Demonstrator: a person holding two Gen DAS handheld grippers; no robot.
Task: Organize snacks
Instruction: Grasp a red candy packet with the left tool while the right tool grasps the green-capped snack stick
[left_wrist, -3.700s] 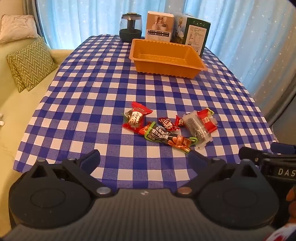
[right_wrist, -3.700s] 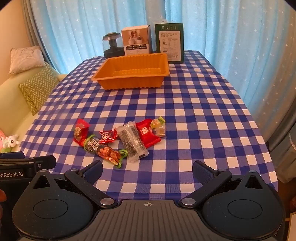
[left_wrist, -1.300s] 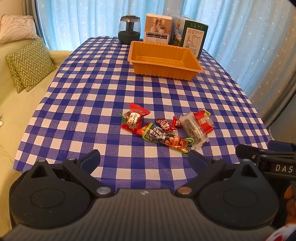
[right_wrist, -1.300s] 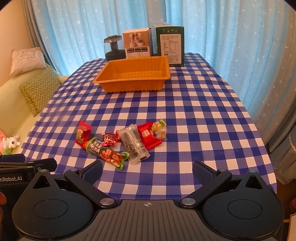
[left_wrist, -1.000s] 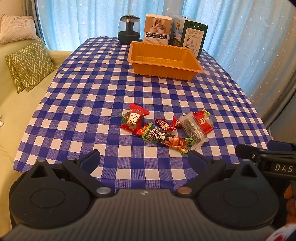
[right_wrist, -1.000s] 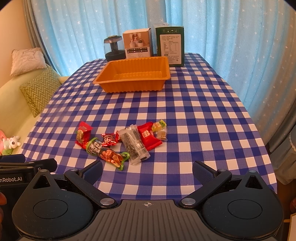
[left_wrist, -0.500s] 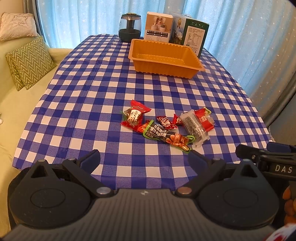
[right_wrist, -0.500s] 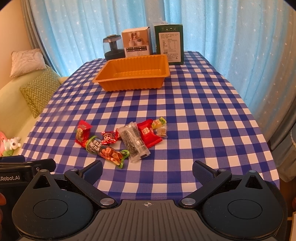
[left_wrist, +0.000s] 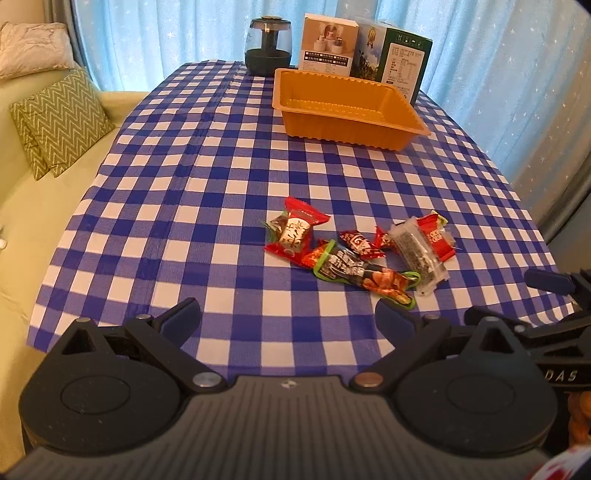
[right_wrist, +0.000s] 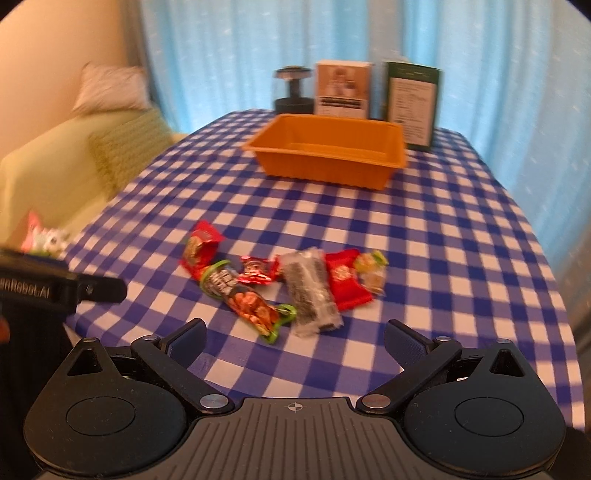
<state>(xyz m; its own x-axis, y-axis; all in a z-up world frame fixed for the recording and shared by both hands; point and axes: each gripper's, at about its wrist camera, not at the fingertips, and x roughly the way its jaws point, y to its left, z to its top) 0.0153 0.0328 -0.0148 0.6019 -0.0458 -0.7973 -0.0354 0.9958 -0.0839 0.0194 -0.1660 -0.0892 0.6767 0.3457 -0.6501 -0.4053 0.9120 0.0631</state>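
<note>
Both my claws hang low in frame, left claw (left_wrist: 288, 317) and right claw (right_wrist: 293, 338) spread apart, gripping nothing, lined up on the snacks (right_wrist: 284, 282) clustered mid-frame on the bench (left_wrist: 221, 177). Orange tray (left_wrist: 347, 107), upper centre, looks empty; probably where they go.

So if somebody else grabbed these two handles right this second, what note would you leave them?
Left gripper: open, holding nothing, hovering near the table's front edge.
Right gripper: open, holding nothing, just short of the snacks.
The snacks lie in a loose cluster on the checked tablecloth; some overlap.
The orange tray sits at the far end, apart from them, with nothing visible inside.
Done: nothing sorted yet.
Left: probably move every packet into the tray, one at a time.
</note>
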